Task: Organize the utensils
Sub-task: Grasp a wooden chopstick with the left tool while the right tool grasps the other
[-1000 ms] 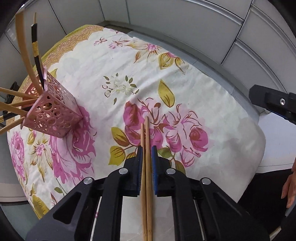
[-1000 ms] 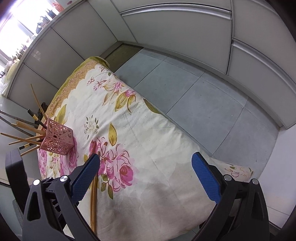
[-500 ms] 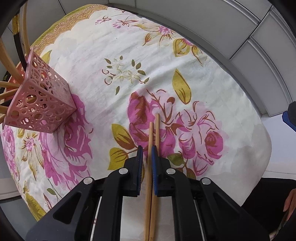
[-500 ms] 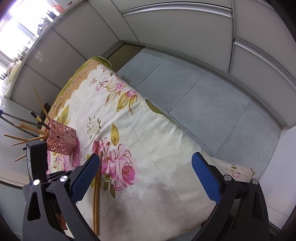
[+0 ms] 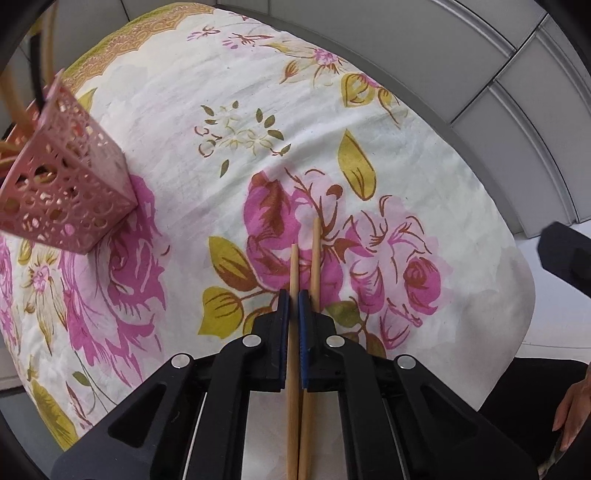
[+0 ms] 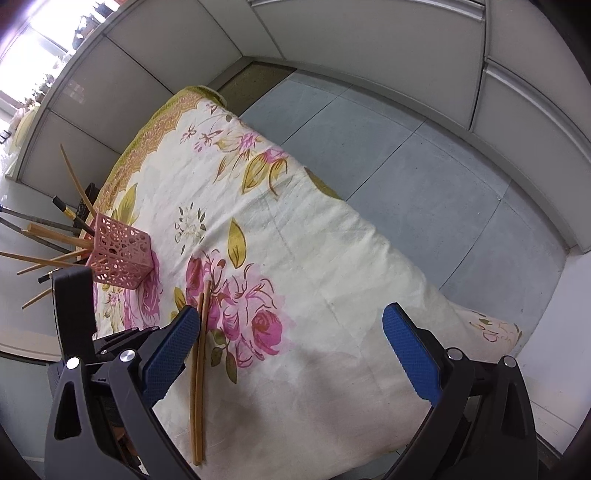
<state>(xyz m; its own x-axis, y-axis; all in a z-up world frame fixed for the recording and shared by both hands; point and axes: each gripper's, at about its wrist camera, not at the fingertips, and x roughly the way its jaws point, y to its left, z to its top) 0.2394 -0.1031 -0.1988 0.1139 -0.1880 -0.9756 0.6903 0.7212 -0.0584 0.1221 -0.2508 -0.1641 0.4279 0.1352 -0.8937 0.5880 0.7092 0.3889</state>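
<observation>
A table draped in a cream cloth with pink roses (image 5: 229, 122) fills both views, standing on a grey tiled floor (image 6: 424, 155) with pale panelled walls (image 6: 351, 33) curving behind it. Two wooden chopsticks (image 5: 293, 321) lie side by side on the cloth. The left tongs (image 5: 294, 302) are closed on one of them, its tip reaching out past the blue pads; the second stick lies just to the right of the right pad, outside the grip. One pink perforated holder (image 5: 66, 192) stands up and to the left of the left tongs, near the cloth's gold-trimmed edge, with a bundle of sticks fanning out of it; their number is hard to count. The right tongs (image 6: 291, 350) hang wide apart with nothing between the pads, the chopstick pair just beside their left pad. Ahead of and to the right of both tongs the cloth is bare up to its edge. A person's fingers (image 5: 570, 413) show at the lower right of the left view
</observation>
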